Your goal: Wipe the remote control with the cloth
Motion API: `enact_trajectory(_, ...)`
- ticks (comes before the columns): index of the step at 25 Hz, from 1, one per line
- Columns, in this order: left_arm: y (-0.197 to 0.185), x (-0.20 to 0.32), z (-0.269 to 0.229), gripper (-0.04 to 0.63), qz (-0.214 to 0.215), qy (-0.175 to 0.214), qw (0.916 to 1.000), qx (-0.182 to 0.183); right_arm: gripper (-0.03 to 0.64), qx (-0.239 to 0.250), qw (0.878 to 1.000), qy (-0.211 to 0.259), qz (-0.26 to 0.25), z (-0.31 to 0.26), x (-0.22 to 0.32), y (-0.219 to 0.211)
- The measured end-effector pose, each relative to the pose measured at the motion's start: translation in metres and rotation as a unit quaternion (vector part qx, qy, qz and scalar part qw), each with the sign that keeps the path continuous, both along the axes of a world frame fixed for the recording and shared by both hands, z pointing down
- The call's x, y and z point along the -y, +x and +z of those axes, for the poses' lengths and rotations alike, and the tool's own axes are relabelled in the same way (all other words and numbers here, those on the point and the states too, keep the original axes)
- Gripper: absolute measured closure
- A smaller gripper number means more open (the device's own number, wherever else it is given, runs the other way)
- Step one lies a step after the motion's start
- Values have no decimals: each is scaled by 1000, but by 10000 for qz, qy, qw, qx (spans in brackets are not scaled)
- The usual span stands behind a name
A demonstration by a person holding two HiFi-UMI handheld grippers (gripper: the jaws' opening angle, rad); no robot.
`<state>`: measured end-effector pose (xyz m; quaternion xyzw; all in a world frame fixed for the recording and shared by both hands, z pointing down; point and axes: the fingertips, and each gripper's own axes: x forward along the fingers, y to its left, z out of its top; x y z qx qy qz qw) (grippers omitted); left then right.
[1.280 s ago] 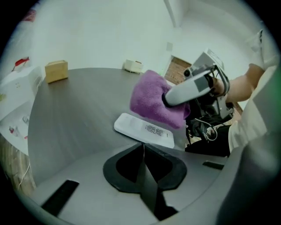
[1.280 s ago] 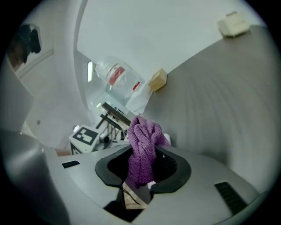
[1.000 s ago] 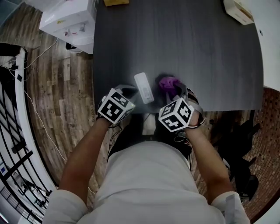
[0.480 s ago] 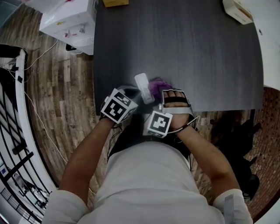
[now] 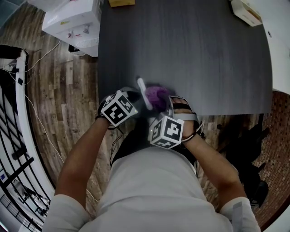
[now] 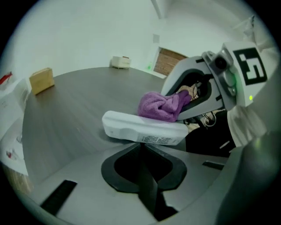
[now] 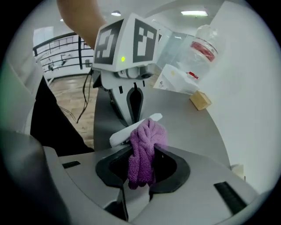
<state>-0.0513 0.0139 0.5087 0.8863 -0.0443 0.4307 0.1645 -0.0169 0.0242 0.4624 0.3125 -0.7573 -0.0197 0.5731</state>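
Left gripper (image 6: 141,145): clenched on the near edge of the white remote control (image 6: 131,127), tilted over the dark table (image 5: 190,50).
Right gripper (image 7: 144,149): clamped on the purple cloth (image 7: 147,132) — its bunched end presses the remote just past the tips.
Writing: a printed sticker (image 6: 156,139) on the remote faces the left gripper — too small to read.
Container: tan box (image 6: 41,80), closed, well ahead of the left gripper.

Near the front edge of the tabletop (image 5: 195,54), the remote control (image 5: 144,93) stands tilted at the tips of the left tool (image 5: 136,97). The cloth (image 5: 156,95), between the jaws of the right tool (image 5: 164,105), lies against its right side. A small box (image 5: 120,2) sits at the far edge, a second box (image 5: 246,11) at the far right corner.
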Motion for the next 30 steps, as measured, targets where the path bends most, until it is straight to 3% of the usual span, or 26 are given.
enact_trajectory(5,-17,-1,2,567,865,536,9939,429,504,-63,9994,-1,-340,3,-4,-22)
enact_trajectory(11,-30,9,2,525,1423,1399,9748,997,503,-259,9981,6,-566,7,-2,-30)
enact_trajectory(16,-53,9,3,525,1174,1230,9788,1141,503,-321,9964,-48,-780,11,-2,-44)
enact_trajectory(20,-81,10,3,526,719,923,9861,1180,503,-349,9961,-58,-810,15,-1,-44)
enact_trajectory(22,-84,8,-3,526,395,803,9912,976,503,-214,9977,-43,-647,9,0,-40)
enact_trajectory(24,-77,7,-13,526,-31,608,9967,532,503,363,9990,-256,-109,1,0,-34)
enact_trajectory(25,-72,8,-19,526,-286,450,9983,254,503,881,9942,-518,328,-2,-2,-31)
enact_trajectory(27,-67,12,-24,526,-789,109,9967,-162,503,2083,9628,-1111,1313,-3,-2,-26)
enact_trajectory(29,-70,13,-19,526,-1068,-91,9941,-167,503,2884,9245,-1430,2043,0,5,-22)
enact_trajectory(30,-72,13,-15,526,-1126,-166,9934,-111,503,3065,9131,-1503,2231,3,7,-20)
